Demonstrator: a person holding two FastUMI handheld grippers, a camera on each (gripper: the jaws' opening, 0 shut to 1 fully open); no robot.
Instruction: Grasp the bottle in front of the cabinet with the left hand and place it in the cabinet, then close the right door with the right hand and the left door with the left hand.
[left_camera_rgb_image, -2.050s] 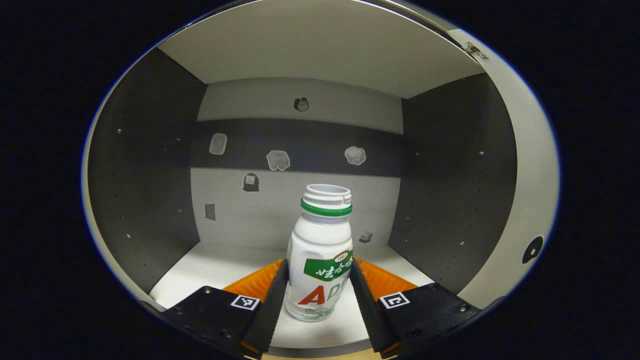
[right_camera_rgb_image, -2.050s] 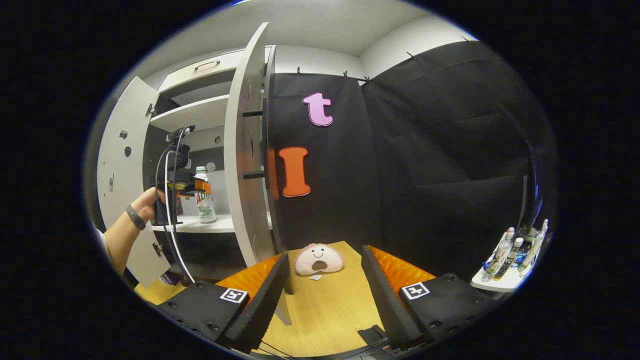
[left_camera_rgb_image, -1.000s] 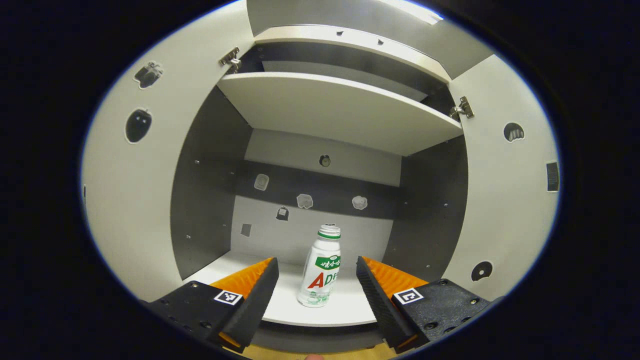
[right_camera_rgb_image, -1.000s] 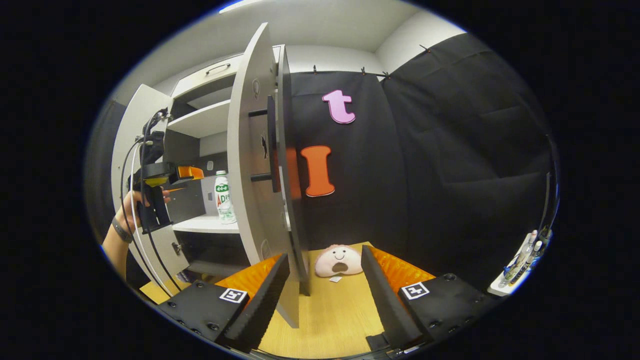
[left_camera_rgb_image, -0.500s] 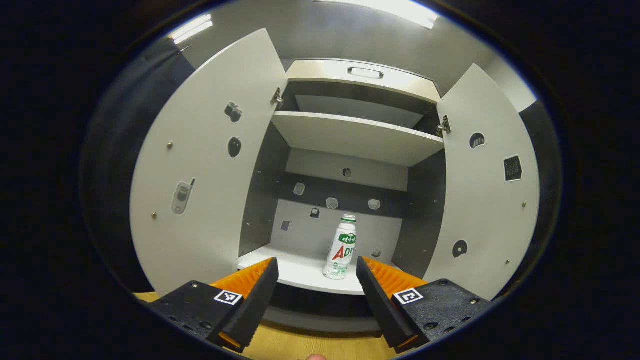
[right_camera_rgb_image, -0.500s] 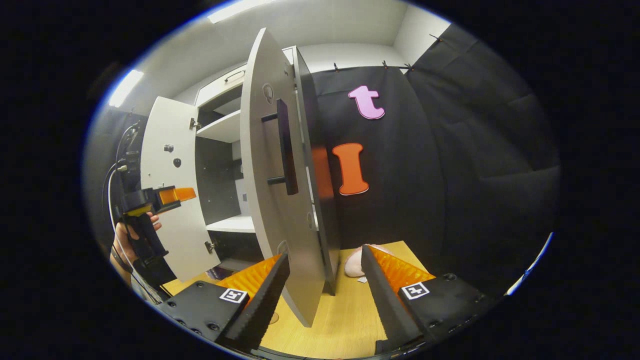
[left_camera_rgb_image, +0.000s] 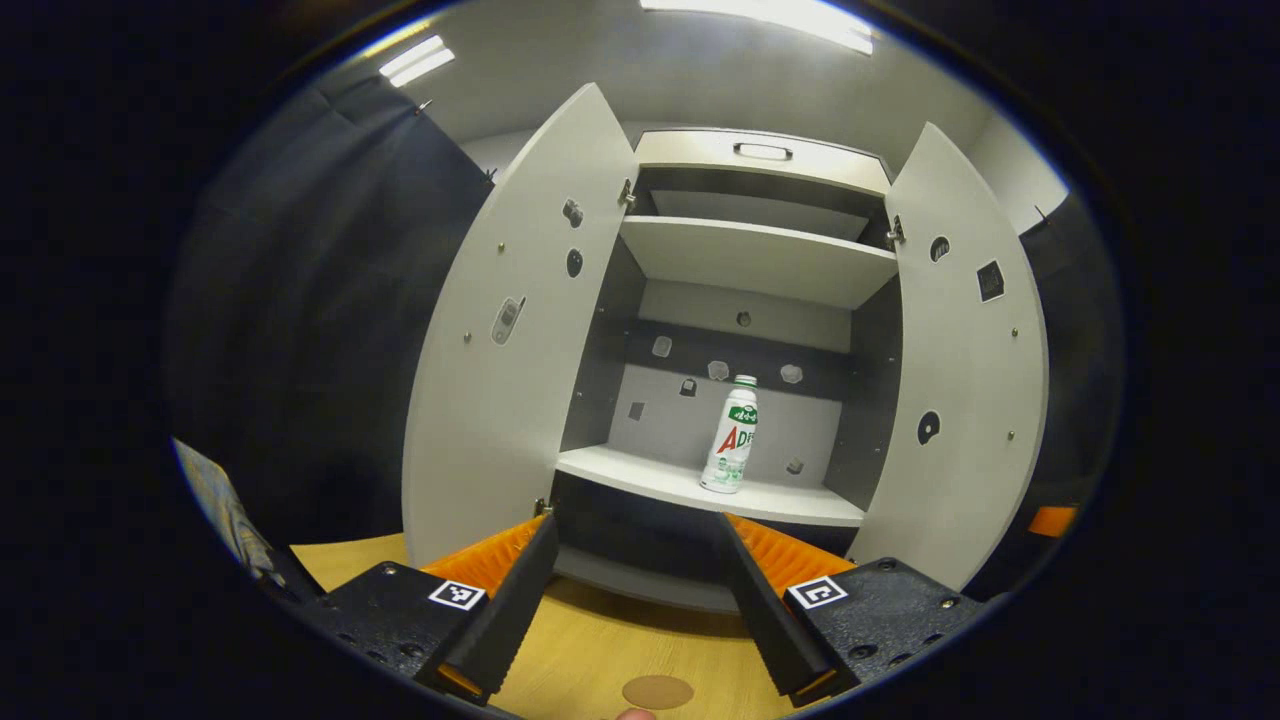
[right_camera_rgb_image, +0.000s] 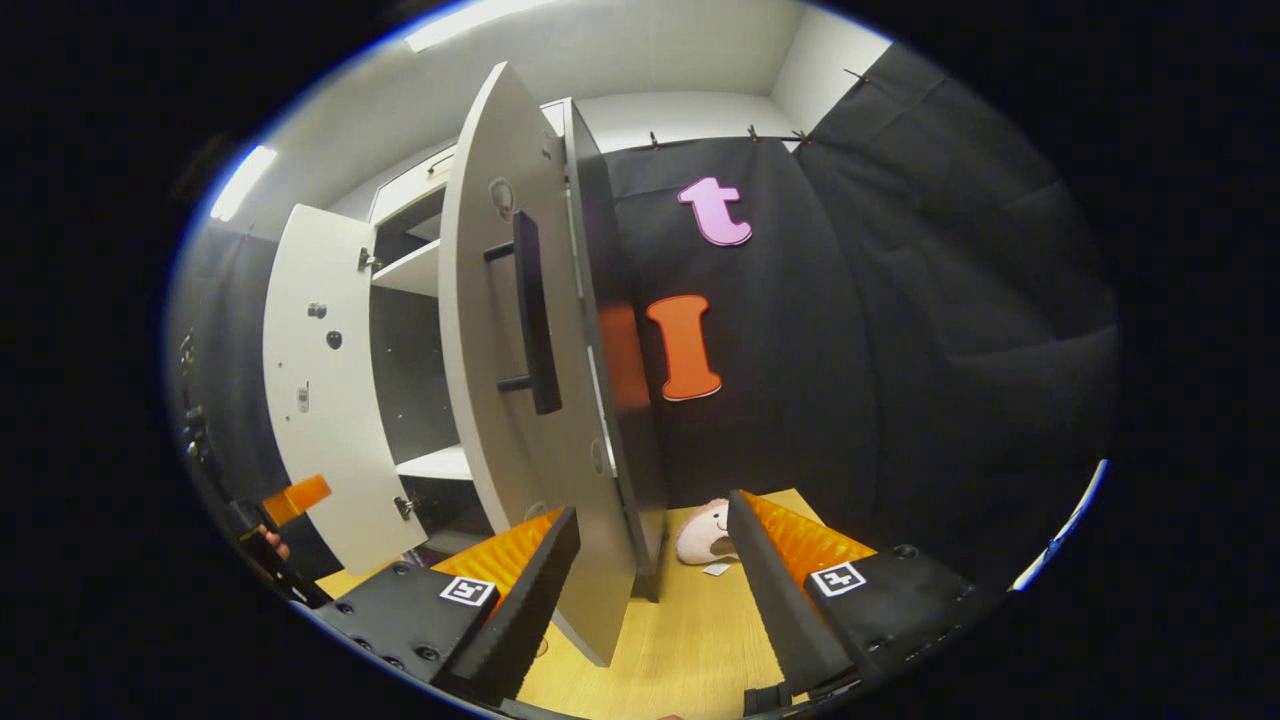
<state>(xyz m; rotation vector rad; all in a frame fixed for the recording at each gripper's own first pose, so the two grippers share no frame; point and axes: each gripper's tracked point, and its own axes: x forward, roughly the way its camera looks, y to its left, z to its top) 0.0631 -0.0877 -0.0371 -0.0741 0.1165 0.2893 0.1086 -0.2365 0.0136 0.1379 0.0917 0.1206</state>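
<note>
A white bottle (left_camera_rgb_image: 730, 436) with a green label stands upright on the lower shelf (left_camera_rgb_image: 700, 487) of the cabinet, toward its right side. Both doors hang open: the left door (left_camera_rgb_image: 505, 350) and the right door (left_camera_rgb_image: 960, 380). My left gripper (left_camera_rgb_image: 632, 600) is open and empty, well back from the cabinet above the wooden floor. In the right gripper view the right door (right_camera_rgb_image: 510, 360) is edge-on with its dark bar handle (right_camera_rgb_image: 530, 315) facing me. My right gripper (right_camera_rgb_image: 645, 590) is open, and the door's lower outer edge sits between its fingers. The left gripper (right_camera_rgb_image: 285, 510) shows low at far left.
An upper shelf (left_camera_rgb_image: 760, 260) and a drawer with a handle (left_camera_rgb_image: 762, 151) sit above the bottle's shelf. A pink plush toy (right_camera_rgb_image: 705, 532) lies on the wooden floor (right_camera_rgb_image: 680, 630) by the black cloth wall. A round mark (left_camera_rgb_image: 657, 691) is on the floor below the left gripper.
My left gripper let go of the bottle on the shelf and pulled back out of the cabinet. My right gripper moved closer to the right door's outer edge.
</note>
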